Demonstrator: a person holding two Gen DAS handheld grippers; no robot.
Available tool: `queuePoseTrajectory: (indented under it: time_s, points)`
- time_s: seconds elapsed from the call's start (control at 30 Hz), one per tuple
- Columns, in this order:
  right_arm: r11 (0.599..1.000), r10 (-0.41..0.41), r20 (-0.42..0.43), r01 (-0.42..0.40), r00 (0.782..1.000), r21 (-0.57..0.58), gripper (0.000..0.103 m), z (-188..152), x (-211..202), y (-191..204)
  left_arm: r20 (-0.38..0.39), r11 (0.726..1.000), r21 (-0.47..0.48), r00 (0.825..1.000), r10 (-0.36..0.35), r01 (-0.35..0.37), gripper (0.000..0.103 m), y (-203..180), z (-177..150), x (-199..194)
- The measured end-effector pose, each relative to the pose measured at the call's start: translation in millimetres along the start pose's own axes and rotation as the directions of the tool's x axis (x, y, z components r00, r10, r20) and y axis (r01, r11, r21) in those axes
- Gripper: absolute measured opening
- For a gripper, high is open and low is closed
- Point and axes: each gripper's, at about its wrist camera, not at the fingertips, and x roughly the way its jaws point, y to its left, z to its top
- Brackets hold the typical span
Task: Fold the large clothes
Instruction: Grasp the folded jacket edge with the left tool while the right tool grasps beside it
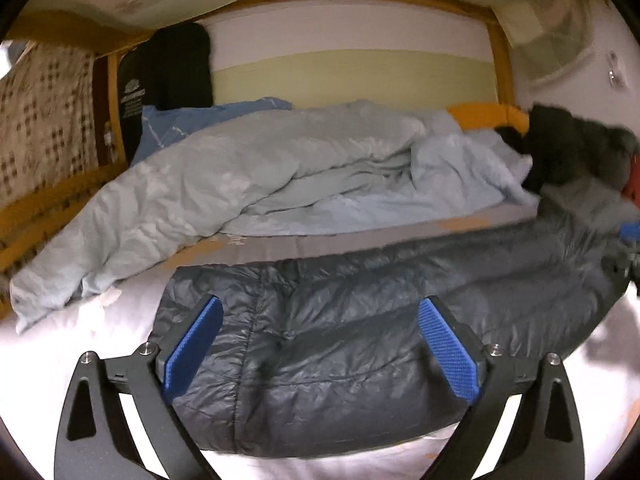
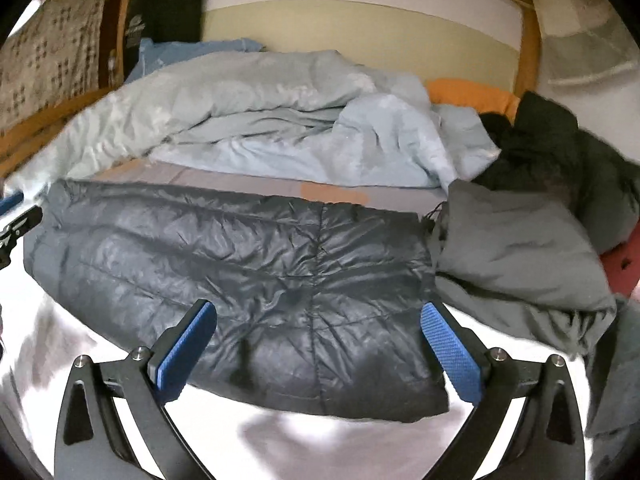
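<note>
both jaws stand wide and hold nothing: left gripper [image 1: 320,346] and right gripper [image 2: 320,346] hover above the dark down jacket [image 2: 240,264], which lies folded flat on the white sheet [image 2: 340,440], probably let go so the fold can settle.

Dark grey quilted jacket [image 1: 340,344], pale-blue duvet [image 1: 224,176]

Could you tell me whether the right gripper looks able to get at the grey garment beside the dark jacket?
Probably yes: the right gripper is open and empty, and the grey garment lies uncovered just right of the dark jacket.
</note>
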Motion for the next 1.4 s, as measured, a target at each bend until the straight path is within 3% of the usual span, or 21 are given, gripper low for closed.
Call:
queuePoseTrajectory:
  time_s: [0.07, 0.23, 0.33, 0.4, 0.43, 0.47, 0.5, 0.53, 0.57, 0.63, 0.77, 0.83, 0.9, 1.0, 1.1, 1.13, 1.27, 1.3, 1.4]
  points:
    - [1.000, -0.016, 0.000, 0.016, 1.000, -0.003, 0.103, 1, 3, -2, -0.012, 1.000, 0.016, 1.000, -0.011, 0.012, 0.098, -7, -3, 3]
    - [0.993, 0.080, -0.033, -0.077, 0.996, 0.092, 0.103, 2, 11, -14, -0.039, 0.999, 0.030, 0.999, -0.023, 0.024, 0.098, -19, -8, 6]
    - [0.985, 0.128, -0.041, -0.122, 0.991, 0.122, 0.103, 1, 13, -16, -0.023, 0.988, 0.003, 0.988, -0.152, 0.152, 0.094, -31, -5, -9]
    - [0.981, 0.150, -0.034, -0.145, 0.988, 0.125, 0.103, 2, 12, -15, 0.001, 0.975, 0.035, 0.976, -0.220, 0.220, 0.052, -49, -2, -21]
    - [0.980, 0.158, -0.024, -0.154, 0.987, 0.123, 0.103, 2, 11, -14, -0.009, 0.965, 0.042, 0.966, -0.260, 0.260, 0.041, -56, -1, -23]
    - [0.980, 0.163, -0.015, -0.160, 0.986, 0.121, 0.103, 3, 9, -12, -0.022, 0.951, 0.031, 0.951, -0.308, 0.309, 0.024, -63, -1, -23]
    - [0.979, 0.170, -0.006, -0.168, 0.985, 0.119, 0.103, 4, 7, -10, -0.031, 0.933, 0.009, 0.933, -0.359, 0.359, 0.016, -67, -2, -22]
    - [0.977, 0.178, -0.002, -0.176, 0.984, 0.116, 0.103, 6, 6, -7, -0.040, 0.918, -0.005, 0.917, -0.396, 0.397, 0.016, -72, -3, -19]
    - [0.978, 0.178, -0.002, -0.176, 0.984, 0.113, 0.103, 7, 4, -4, -0.056, 0.916, 0.002, 0.914, -0.401, 0.402, 0.016, -80, -4, -16]
    - [0.975, 0.190, 0.018, -0.191, 0.982, 0.113, 0.103, 12, -5, 1, -0.078, 0.943, 0.054, 0.943, -0.323, 0.328, 0.016, -95, -9, -7]
    - [0.978, 0.191, 0.078, -0.197, 0.978, 0.073, 0.103, 18, -25, 9, -0.141, 0.973, 0.004, 0.963, -0.228, 0.231, 0.018, -95, -19, 13]
    - [0.980, 0.185, 0.084, -0.190, 0.979, 0.053, 0.103, 16, -27, 13, -0.177, 0.984, 0.023, 0.969, -0.171, 0.178, 0.033, -99, -25, 19]
    - [0.981, 0.187, 0.067, -0.190, 0.980, 0.045, 0.103, 14, -23, 15, -0.197, 0.978, 0.074, 0.965, -0.176, 0.193, 0.049, -112, -31, 20]
    - [0.981, 0.189, 0.027, -0.190, 0.982, 0.037, 0.103, 11, -13, 17, -0.212, 0.975, 0.007, 0.953, -0.215, 0.222, 0.050, -114, -40, 22]
    - [0.974, 0.222, -0.014, -0.221, 0.975, 0.047, 0.089, 9, -6, 17, -0.205, 0.975, -0.035, 0.953, -0.222, 0.220, 0.052, -115, -52, 31]
    - [0.968, 0.244, -0.042, -0.241, 0.969, 0.065, 0.084, 9, -6, 15, -0.207, 0.975, -0.036, 0.953, -0.223, 0.221, 0.052, -116, -55, 35]
    - [0.950, 0.293, -0.103, -0.277, 0.951, 0.145, 0.084, 26, -7, 14, -0.226, 0.950, -0.153, 0.927, -0.300, 0.271, 0.053, -100, -55, 44]
    - [0.939, 0.319, -0.148, -0.292, 0.936, 0.183, 0.084, 36, -2, 17, -0.237, 0.947, -0.167, 0.921, -0.310, 0.275, 0.053, -99, -55, 46]
    - [0.878, 0.445, -0.244, -0.365, 0.862, 0.311, 0.084, 58, 20, 29, -0.242, 0.945, -0.176, 0.918, -0.314, 0.277, 0.053, -99, -54, 46]
